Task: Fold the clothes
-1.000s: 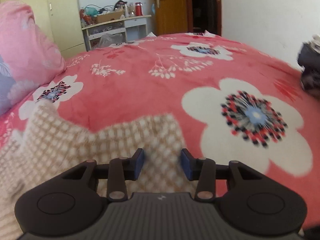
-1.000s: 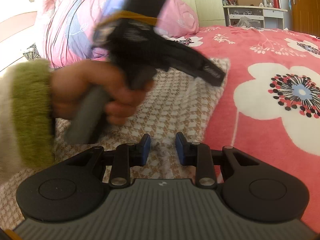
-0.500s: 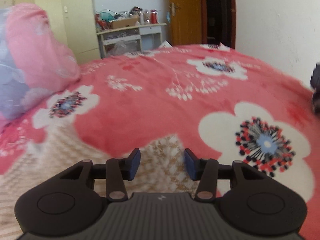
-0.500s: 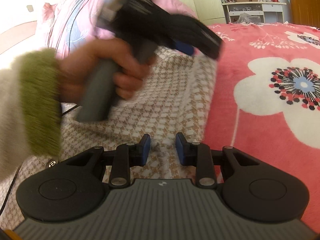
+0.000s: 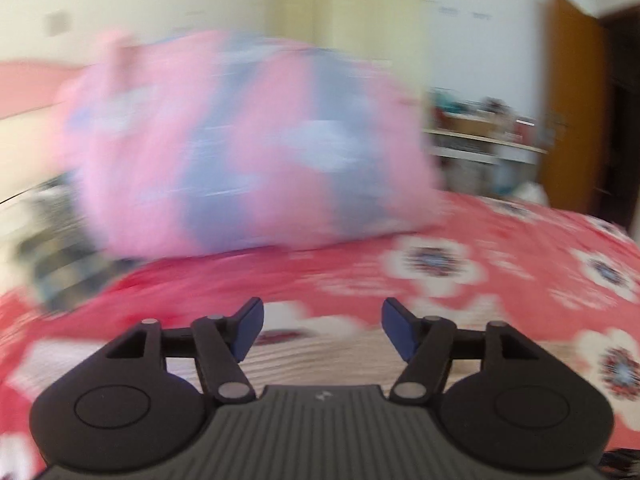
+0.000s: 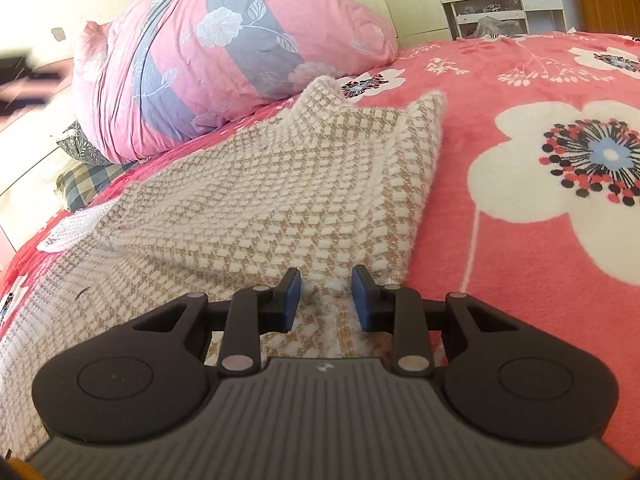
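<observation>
A beige-and-white checked knit garment lies folded on the red flowered bed cover, its far corners near the pillow. My right gripper sits low at the garment's near right corner. A puckered ridge of the knit is pinched between its blue pads. My left gripper is lifted above the bed and its view is smeared by motion. Its jaws are opening wide with nothing between them, and a strip of the garment lies below. A dark blur shows at the left edge of the right wrist view.
A big pink and blue-grey flowered pillow stands at the head of the bed, with a checked cushion beside it. Beyond are a pale wardrobe, a cluttered white shelf unit and a brown door.
The hand with the left gripper has left the middle of the right wrist view. The left gripper swung up and leftward to face the pillow, and its jaws spread. The right gripper stayed put.
</observation>
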Action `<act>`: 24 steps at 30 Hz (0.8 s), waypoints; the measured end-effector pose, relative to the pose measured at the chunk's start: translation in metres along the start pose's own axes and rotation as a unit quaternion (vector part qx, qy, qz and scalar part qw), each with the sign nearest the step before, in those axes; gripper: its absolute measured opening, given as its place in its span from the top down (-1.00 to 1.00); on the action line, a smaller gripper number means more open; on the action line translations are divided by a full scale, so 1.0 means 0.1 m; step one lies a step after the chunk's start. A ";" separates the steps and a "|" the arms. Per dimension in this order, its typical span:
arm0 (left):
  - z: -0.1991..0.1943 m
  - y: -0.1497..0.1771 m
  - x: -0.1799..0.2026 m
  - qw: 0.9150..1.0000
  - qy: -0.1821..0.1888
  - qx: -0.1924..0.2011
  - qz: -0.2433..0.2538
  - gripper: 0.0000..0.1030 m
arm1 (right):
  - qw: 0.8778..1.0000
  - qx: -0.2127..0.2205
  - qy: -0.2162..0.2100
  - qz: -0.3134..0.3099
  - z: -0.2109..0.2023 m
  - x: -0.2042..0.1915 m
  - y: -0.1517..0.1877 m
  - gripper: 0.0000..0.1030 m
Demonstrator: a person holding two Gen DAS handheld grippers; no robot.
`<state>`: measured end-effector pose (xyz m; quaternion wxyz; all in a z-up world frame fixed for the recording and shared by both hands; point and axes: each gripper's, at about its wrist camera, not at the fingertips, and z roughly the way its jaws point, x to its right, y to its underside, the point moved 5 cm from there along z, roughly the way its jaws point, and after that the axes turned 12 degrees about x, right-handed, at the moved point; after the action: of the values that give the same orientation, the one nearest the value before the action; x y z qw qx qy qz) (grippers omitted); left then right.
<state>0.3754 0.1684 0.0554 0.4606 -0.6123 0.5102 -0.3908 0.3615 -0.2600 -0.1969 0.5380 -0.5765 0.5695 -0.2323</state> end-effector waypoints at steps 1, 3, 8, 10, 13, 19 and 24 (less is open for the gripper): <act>-0.03 0.04 -0.28 0.999 -0.026 -0.008 -0.020 -0.33 | 1.000 0.000 0.000 0.000 0.00 0.00 0.00 0.48; -0.09 0.15 -0.84 0.995 -0.078 -0.024 -0.066 -0.34 | 1.000 0.000 -0.001 0.001 -0.01 0.00 0.00 0.48; 0.05 0.66 -1.97 0.966 -0.151 -0.061 -0.201 -0.34 | 1.000 0.000 -0.003 0.006 0.00 0.02 0.00 0.48; 0.14 0.90 -2.25 0.951 -0.170 -0.067 -0.249 -0.33 | 1.000 0.000 -0.004 0.007 0.00 0.02 0.00 0.48; 0.25 1.25 -2.56 0.929 -0.187 -0.073 -0.312 -0.31 | 1.000 0.001 -0.006 0.011 0.00 0.02 0.00 0.48; 0.66 1.62 -2.91 0.908 -0.224 -0.066 -0.349 -0.21 | 1.000 0.002 -0.013 0.023 -0.01 0.06 0.00 0.48; 1.01 1.75 -3.14 0.902 -0.245 -0.060 -0.349 -0.06 | 0.999 0.003 -0.016 0.030 -0.01 0.08 0.00 0.48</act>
<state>0.3704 0.4848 -0.1429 0.3678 -0.8539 0.1570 -0.3331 0.3627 -0.2680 -0.1994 0.5555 -0.5614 0.5770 -0.2082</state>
